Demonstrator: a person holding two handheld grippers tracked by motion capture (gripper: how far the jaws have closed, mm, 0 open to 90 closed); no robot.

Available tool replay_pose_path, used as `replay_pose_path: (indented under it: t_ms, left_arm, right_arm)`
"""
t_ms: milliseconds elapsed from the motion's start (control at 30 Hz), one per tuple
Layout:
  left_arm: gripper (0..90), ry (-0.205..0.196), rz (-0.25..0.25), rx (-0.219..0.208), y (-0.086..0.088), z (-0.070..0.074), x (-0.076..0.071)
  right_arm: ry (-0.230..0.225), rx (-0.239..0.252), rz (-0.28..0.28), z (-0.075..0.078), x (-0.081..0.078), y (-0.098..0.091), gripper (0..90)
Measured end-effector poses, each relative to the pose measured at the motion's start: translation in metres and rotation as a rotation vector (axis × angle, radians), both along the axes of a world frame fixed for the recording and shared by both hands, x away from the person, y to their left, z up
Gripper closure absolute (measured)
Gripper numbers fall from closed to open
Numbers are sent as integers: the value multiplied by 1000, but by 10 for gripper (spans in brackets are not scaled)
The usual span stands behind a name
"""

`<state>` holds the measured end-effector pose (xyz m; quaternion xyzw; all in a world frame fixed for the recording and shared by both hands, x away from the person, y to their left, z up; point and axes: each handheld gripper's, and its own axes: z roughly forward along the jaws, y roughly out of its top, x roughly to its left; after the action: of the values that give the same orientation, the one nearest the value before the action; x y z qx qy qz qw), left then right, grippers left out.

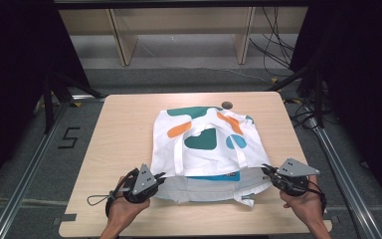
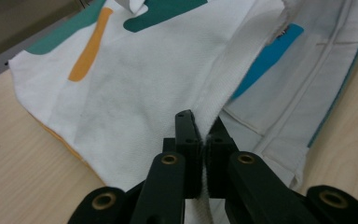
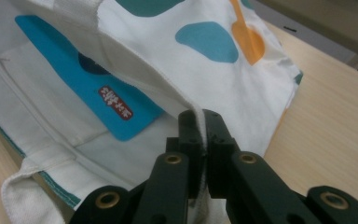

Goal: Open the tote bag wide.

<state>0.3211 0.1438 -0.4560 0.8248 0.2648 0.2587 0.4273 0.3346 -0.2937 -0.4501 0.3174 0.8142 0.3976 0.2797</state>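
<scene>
Currently mid-step: opening a white tote bag [image 1: 206, 144] by its near mouth edge. Bag lying flat at table [image 1: 124, 124] centre, mouth toward near side, printed with teal, orange and blue shapes. Left gripper [image 1: 155, 178] clamped shut on upper fabric layer at near-left corner of mouth; jaws pressed tight on white cloth [image 2: 135, 116] in left gripper view. Right gripper [image 1: 271, 174] likewise pinched shut on same upper layer at near-right corner; right gripper view shows hem caught between pads. Upper layer held slightly off lower layer, so mouth gapes a little. Handles: one strap draped back over top of bag, another strap [image 1: 243, 200] trailing at near edge. Inside bag: inner lining with a blue patch [image 3: 81, 88] and small red label [image 3: 115, 102] visible; no loose contents seen, deeper interior hidden. Likely next: raising both corners evenly and apart to widen mouth, keeping grip firm so thin cloth doesn't slip out. Risk: lower layer lifting along too.
</scene>
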Motion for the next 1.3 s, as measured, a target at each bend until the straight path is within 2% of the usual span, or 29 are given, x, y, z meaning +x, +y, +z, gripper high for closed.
replay_pose_path:
  t_ms: [33, 67, 133, 167, 267, 300, 333, 433, 467, 500, 533, 600, 633, 667, 700, 833, 867, 900, 967, 1000, 1033, 1067, 1100, 1133, 1200, 1233, 1267, 1300]
  left_arm:
    - [869, 0, 0, 0, 0, 0, 0]
    - [869, -9, 11, -9, 1, 4, 1]
    - [869, -3, 14, -25, 2, 6, 2]
    - [869, -28, 20, -26, 5, 12, 5]
    - [869, -51, 28, -42, 7, 24, 8]
    - [869, -51, 28, -42, 7, 24, 8]
    - [870, -85, 37, -41, 8, 35, 9]
    - [872, -114, 46, -77, 9, 52, 11]
    - [872, -114, 46, -77, 9, 52, 11]
    - [872, -126, 51, -89, 9, 59, 12]
    - [873, -153, 53, -113, 10, 72, 12]
    - [873, -192, 60, -131, 10, 86, 12]
    - [873, -192, 60, -131, 10, 86, 12]
    - [873, -203, 63, -142, 10, 91, 13]
    - [873, -226, 51, -166, 10, 100, 14]
    - [873, -246, 48, -189, 10, 110, 13]
    - [873, -258, 50, -207, 11, 117, 12]
    - [874, -268, 46, -204, 12, 119, 11]
    - [874, -282, 39, -223, 15, 126, 9]
    - [874, -292, 40, -246, 17, 130, 7]
    - [874, -292, 40, -246, 17, 130, 7]
    - [874, -315, 45, -258, 17, 137, 3]
    - [874, -315, 45, -258, 17, 137, 3]
    - [874, -342, 38, -248, 16, 146, -3]
    - [874, -358, 42, -285, 15, 155, -8]
    - [875, -358, 42, -285, 15, 155, -8]
    - [875, -372, 37, -292, 15, 160, -9]
    - [875, -392, 27, -312, 16, 168, -11]
  right_arm:
    - [0, 0, 0, 0, 0, 0, 883]
    - [-28, 3, 11, 6, 3, 0, 883]
    - [-40, 31, 6, 13, 4, 1, 884]
    - [-49, 32, 14, 18, 6, 1, 884]
    - [-67, 53, 21, 28, 7, 1, 884]
    - [-70, 65, 22, 32, 8, 3, 885]
    - [-89, 61, 23, 36, 9, 3, 885]
    - [-130, 55, 24, 51, 11, 5, 885]
    - [-145, 61, 21, 56, 12, 6, 885]
    - [-145, 61, 21, 56, 12, 6, 885]
    - [-162, 73, 22, 67, 15, 6, 885]
    - [-186, 90, 15, 78, 16, 6, 886]
    - [-186, 90, 15, 78, 16, 6, 886]
    - [-198, 117, 8, 89, 17, 5, 886]
    - [-205, 129, 9, 94, 17, 5, 886]
    - [-232, 135, 1, 105, 17, 5, 887]
    - [-249, 144, -1, 112, 16, 5, 887]
    - [-252, 151, 6, 115, 15, 6, 887]
    - [-264, 162, 14, 122, 13, 6, 887]
    - [-263, 173, 15, 125, 11, 6, 887]
    - [-263, 173, 15, 125, 11, 6, 887]
    - [-272, 174, 34, 135, 9, 6, 887]
    - [-272, 174, 34, 135, 9, 6, 887]
    - [-291, 159, 46, 145, 7, 5, 888]
    - [-304, 156, 54, 157, 6, 4, 888]
    - [-304, 156, 54, 157, 6, 4, 888]
    - [-308, 162, 56, 168, 4, 3, 888]
    - [-330, 146, 56, 172, 3, 2, 888]
